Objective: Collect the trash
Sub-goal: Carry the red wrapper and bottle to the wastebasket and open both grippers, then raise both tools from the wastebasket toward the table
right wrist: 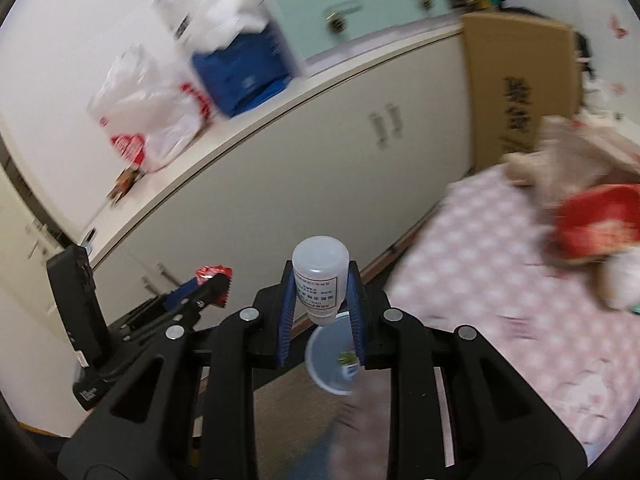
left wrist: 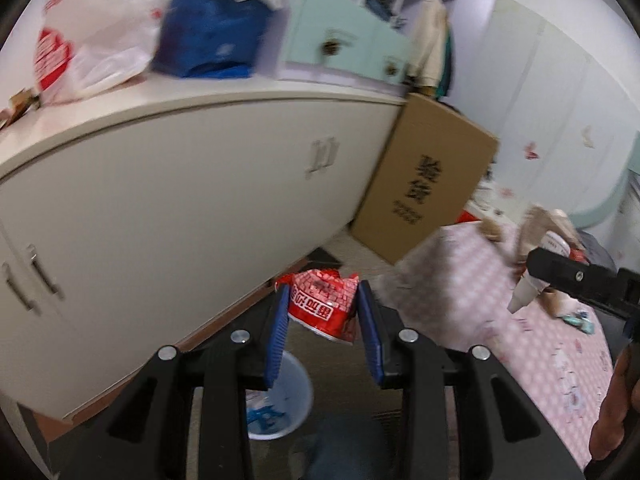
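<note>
Left wrist view: the left gripper [left wrist: 324,312] is sitting at lower centre of the frame, its blue pads [left wrist: 370,336] pinching a crumpled red wrapper [left wrist: 324,306] from both sides. Below it, a pale blue bin [left wrist: 280,396] is standing on the floor with scraps lying inside. At right of the frame the right gripper [left wrist: 524,300] is reaching over the pink patterned table [left wrist: 460,292], carrying a small white bottle [left wrist: 525,291].

In the right wrist view the right gripper [right wrist: 322,316] is clamping that white bottle [right wrist: 319,280] between its pads, cap end pointing down above the bin [right wrist: 332,360]. The left gripper [right wrist: 218,286] is showing at lower left, gripping the wrapper [right wrist: 212,274]. A cream cabinet [left wrist: 180,216] is filling the background, blurred, with a cardboard box [left wrist: 424,180] leaning beside it.
</note>
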`<state>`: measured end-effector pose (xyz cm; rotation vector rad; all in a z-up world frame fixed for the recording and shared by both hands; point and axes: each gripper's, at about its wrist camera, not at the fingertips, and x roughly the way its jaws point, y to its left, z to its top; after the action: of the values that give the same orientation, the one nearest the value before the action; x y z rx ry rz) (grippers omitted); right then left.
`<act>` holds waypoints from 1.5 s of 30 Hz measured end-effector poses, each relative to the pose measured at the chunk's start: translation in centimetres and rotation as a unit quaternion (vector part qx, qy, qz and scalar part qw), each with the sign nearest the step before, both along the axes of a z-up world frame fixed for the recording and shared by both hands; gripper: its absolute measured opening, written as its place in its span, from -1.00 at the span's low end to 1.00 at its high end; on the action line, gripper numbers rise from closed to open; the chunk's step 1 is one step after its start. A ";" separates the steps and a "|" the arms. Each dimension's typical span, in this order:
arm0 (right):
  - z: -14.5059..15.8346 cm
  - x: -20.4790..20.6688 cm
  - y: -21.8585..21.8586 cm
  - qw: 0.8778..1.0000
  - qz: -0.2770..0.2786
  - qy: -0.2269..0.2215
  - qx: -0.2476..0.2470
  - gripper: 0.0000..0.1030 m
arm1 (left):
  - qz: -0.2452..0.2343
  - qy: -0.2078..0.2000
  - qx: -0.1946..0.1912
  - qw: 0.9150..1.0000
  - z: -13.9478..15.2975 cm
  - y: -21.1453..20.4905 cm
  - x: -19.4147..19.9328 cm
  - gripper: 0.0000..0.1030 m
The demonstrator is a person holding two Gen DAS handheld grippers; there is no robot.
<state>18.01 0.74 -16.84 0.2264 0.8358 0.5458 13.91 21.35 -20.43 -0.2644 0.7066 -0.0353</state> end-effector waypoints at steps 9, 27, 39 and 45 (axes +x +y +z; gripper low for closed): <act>-6.1 4.1 9.0 0.997 0.038 0.066 -0.026 -0.52 | 0.022 0.056 -0.013 0.998 -6.1 5.6 1.3 -0.36; -21.4 10.1 13.0 0.965 -0.004 0.247 -0.091 -0.48 | -0.033 0.198 -0.055 0.978 -20.2 6.2 8.5 -0.09; -20.3 9.5 12.8 0.965 -0.012 0.238 -0.112 0.88 | 0.022 0.208 -0.016 0.978 -19.2 7.4 6.6 0.67; -16.4 8.0 13.3 0.976 0.021 0.184 -0.112 0.88 | 0.050 0.165 -0.010 0.985 -14.3 7.3 4.6 0.68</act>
<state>26.04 14.07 -33.20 0.1038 1.2552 0.4502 18.50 28.65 -34.75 -0.3286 1.0222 0.1007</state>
